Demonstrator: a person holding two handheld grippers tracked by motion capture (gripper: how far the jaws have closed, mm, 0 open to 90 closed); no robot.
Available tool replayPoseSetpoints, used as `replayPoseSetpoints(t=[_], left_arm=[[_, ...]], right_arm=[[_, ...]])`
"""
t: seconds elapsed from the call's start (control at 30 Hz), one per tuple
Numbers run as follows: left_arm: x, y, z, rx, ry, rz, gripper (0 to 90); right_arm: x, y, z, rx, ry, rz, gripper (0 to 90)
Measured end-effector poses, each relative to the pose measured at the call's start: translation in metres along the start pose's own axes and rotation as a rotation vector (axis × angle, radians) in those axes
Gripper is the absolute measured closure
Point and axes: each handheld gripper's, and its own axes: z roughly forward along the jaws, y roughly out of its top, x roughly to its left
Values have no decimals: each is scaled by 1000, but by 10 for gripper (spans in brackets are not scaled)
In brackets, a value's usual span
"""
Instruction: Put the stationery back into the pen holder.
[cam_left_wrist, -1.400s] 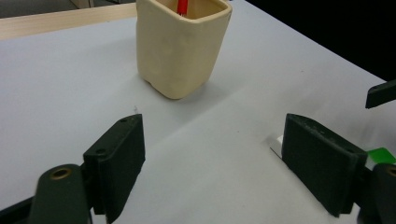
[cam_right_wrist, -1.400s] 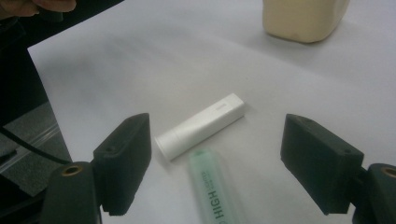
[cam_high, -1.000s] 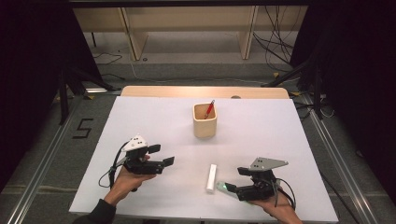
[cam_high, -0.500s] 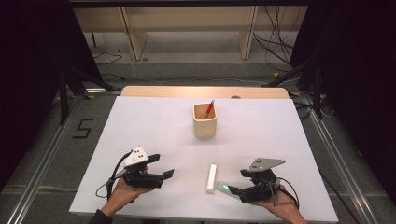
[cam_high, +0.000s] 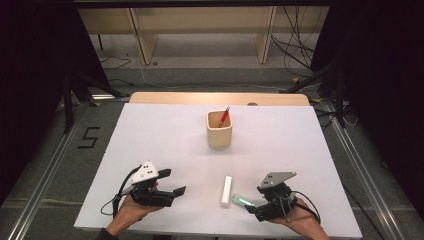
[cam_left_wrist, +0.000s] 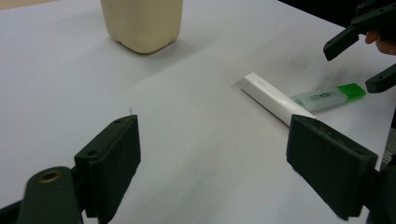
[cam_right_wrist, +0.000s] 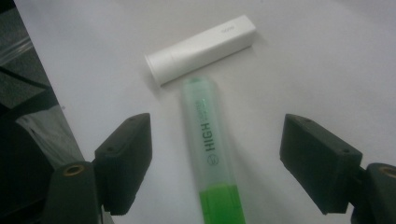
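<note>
Left claw (cam_high: 176, 182) lower, wide, empty

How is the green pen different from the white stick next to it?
The green see-through highlighter has printed letters and a bright green end; the plain white box-shaped stick is solid white. The highlighter lies between the right claw's open jaws; the white stick lies beyond them. Both lie flat on the white table.

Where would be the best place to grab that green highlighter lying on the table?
Probably mid-barrel. The green highlighter lies flat, its far tip near the white tube. The right gripper, fingers open either side, could come straight down from above and close across its narrow width.
</note>
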Motion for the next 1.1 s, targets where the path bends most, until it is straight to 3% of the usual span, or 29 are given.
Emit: replayPoseSetpoints(t=[0.37,0.97,1.1], left_arm=[[-1,1,-2,2,-4,8,166],[-2,-1,0,18,-5,33,166],[-4,-1,-1,19,-4,45,165]], right_arm=[[0,-4,6,114,-3,-59,281],[1,-5,9,216,12,-108,362],[1,-5,9,239,17,-97,381]])
